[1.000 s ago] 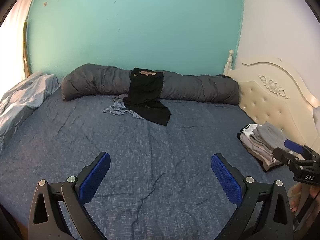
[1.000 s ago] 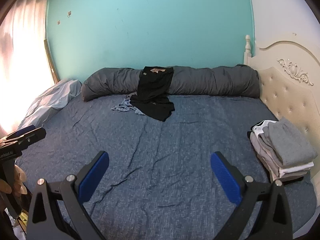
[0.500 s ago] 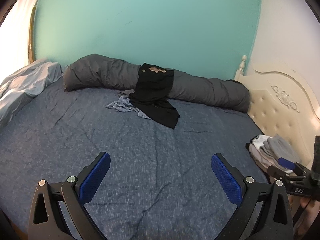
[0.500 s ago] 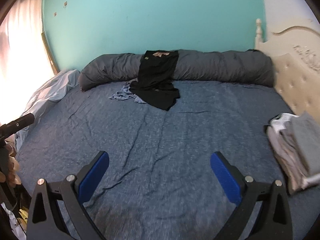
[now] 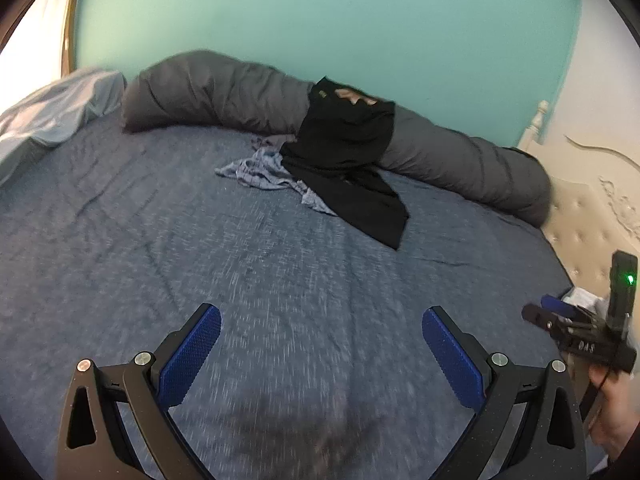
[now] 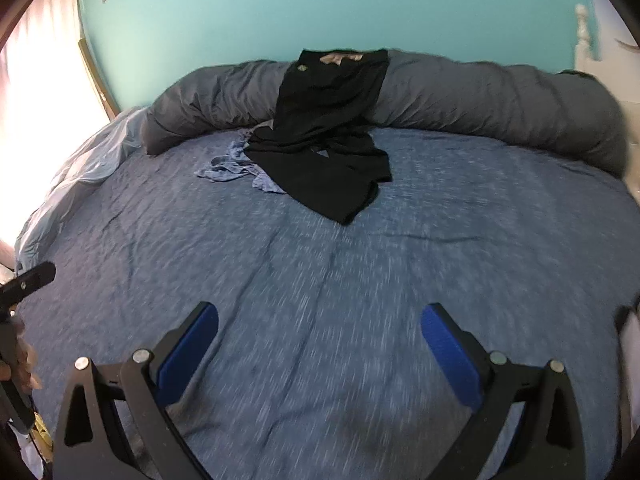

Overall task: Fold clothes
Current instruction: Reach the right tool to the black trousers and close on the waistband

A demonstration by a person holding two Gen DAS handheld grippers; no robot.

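A black garment [image 5: 346, 160] [image 6: 324, 140] hangs over the rolled grey duvet [image 5: 224, 100] [image 6: 500, 96] and spreads onto the blue bed sheet [image 5: 200, 248] [image 6: 440, 240]. A crumpled light-blue garment [image 5: 260, 170] [image 6: 228, 166] lies beside it, partly under it. My left gripper [image 5: 320, 344] is open and empty above the near part of the bed. My right gripper [image 6: 320, 340] is open and empty too, and shows at the right edge of the left wrist view [image 5: 560, 320]. Both are well short of the clothes.
A cream padded headboard [image 5: 592, 216] stands at the right. A pale blue blanket [image 5: 52, 116] [image 6: 80, 160] is bunched at the bed's left side by the bright window. A teal wall [image 5: 320, 20] is behind the duvet. Folded clothes [image 5: 580, 300] peek out behind the right gripper.
Both grippers have moved forward over the bed toward the clothes, which look larger and closer. The folded stack has slid out to the right edge of both views. Jaws stay open.
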